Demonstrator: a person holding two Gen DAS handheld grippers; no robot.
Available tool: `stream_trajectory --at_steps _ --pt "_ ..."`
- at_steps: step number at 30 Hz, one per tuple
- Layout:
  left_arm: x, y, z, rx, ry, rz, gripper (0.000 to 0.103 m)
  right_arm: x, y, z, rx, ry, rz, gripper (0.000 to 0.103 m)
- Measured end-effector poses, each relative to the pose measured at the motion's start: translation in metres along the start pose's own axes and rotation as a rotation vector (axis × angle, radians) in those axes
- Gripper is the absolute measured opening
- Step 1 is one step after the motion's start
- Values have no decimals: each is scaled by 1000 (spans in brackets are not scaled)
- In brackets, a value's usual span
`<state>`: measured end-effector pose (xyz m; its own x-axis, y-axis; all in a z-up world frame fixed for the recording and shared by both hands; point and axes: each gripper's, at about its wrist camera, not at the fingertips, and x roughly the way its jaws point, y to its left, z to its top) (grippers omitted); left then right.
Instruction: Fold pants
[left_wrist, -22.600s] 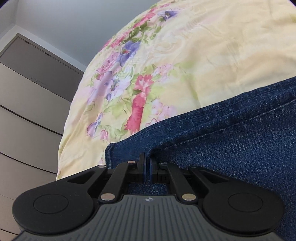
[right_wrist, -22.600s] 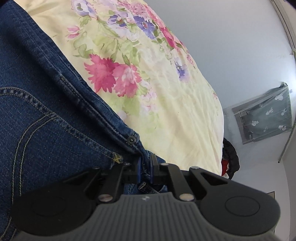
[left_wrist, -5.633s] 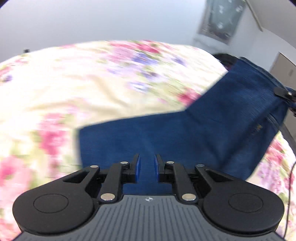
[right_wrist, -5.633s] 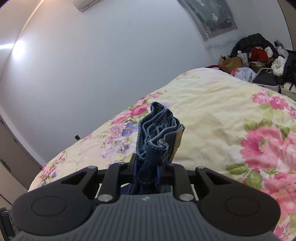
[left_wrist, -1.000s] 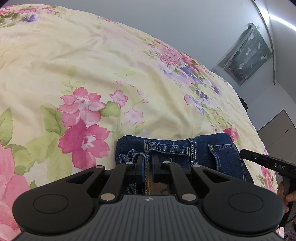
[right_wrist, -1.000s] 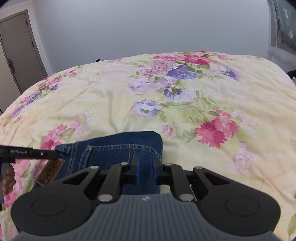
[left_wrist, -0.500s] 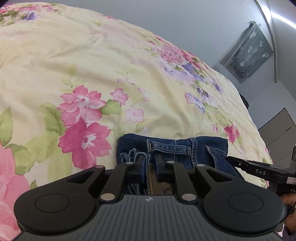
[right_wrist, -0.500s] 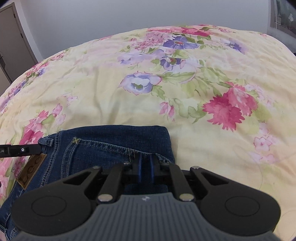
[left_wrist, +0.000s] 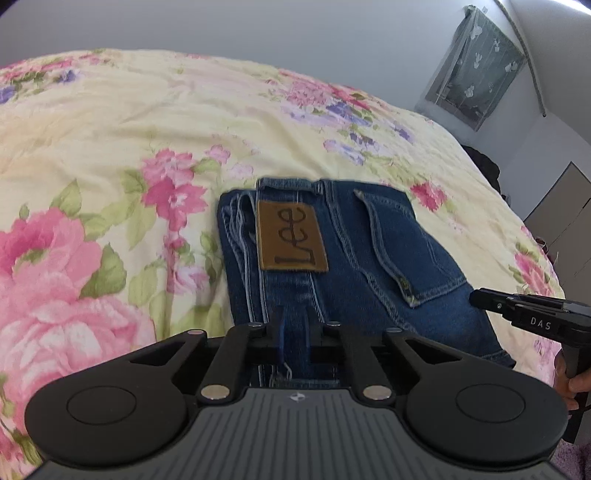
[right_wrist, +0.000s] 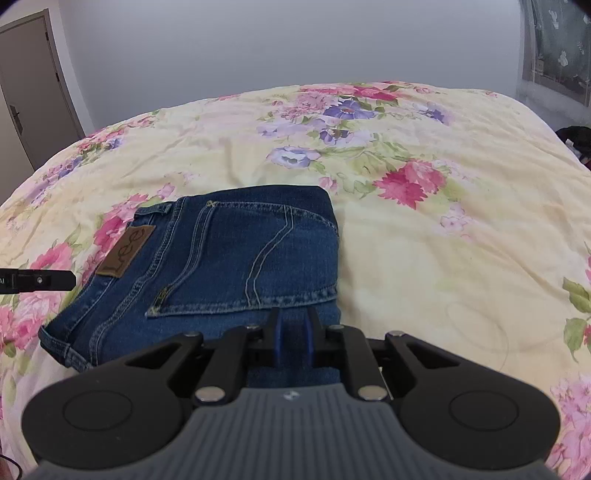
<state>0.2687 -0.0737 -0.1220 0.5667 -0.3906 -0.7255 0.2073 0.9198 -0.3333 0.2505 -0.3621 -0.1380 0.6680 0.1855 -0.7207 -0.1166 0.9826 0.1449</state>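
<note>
The blue jeans (left_wrist: 369, 251) lie folded into a compact stack on the bed, back pocket and brown leather Lee patch (left_wrist: 291, 236) facing up. They also show in the right wrist view (right_wrist: 229, 258). My left gripper (left_wrist: 293, 325) hovers over the near edge of the stack, jaws a small gap apart and empty. My right gripper (right_wrist: 293, 325) hovers over the near right edge of the stack, jaws slightly apart and empty. The right gripper's tip (left_wrist: 517, 306) shows at the right of the left wrist view; the left gripper's tip (right_wrist: 40, 280) shows at the left of the right wrist view.
The bed is covered by a pale yellow floral quilt (right_wrist: 424, 221). A grey wall stands behind it. A door (right_wrist: 26, 96) is at the far left, a curtained window (left_wrist: 476, 70) at the far right, dark clothes (right_wrist: 576, 136) beside the bed.
Both grippers have let go of the jeans and pulled back and up. The folded stack now lies flat on the quilt with the patch in full view.
</note>
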Motion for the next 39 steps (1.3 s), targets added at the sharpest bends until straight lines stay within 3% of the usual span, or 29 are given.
stream_trajectory --at_steps 9,19,22,24,26,29,34,36,39 --pt "22 1 -25 32 -3 85 4 21 -1 -40 65 9 -20 10" --pt "14 7 -27 -60 -57 56 5 20 -12 -42 136 -25 22 10" --pt "10 9 -24 -102 -80 20 20 15 -13 -43 159 -61 48 18" --pt "9 7 -18 -107 -94 17 48 10 -12 -41 156 -96 66 27" --pt "11 8 -10 -112 -103 16 59 5 -8 -40 141 -140 55 39" --pt "14 13 -2 -137 -102 36 63 1 -8 -38 130 -186 3 54" --pt "22 25 7 -139 -56 33 66 12 -31 -35 277 -123 69 60" --pt "26 31 12 -157 -50 18 74 18 -37 -32 303 -94 89 64" --pt "35 41 19 -198 -33 -17 76 28 -48 -25 358 -60 142 67"
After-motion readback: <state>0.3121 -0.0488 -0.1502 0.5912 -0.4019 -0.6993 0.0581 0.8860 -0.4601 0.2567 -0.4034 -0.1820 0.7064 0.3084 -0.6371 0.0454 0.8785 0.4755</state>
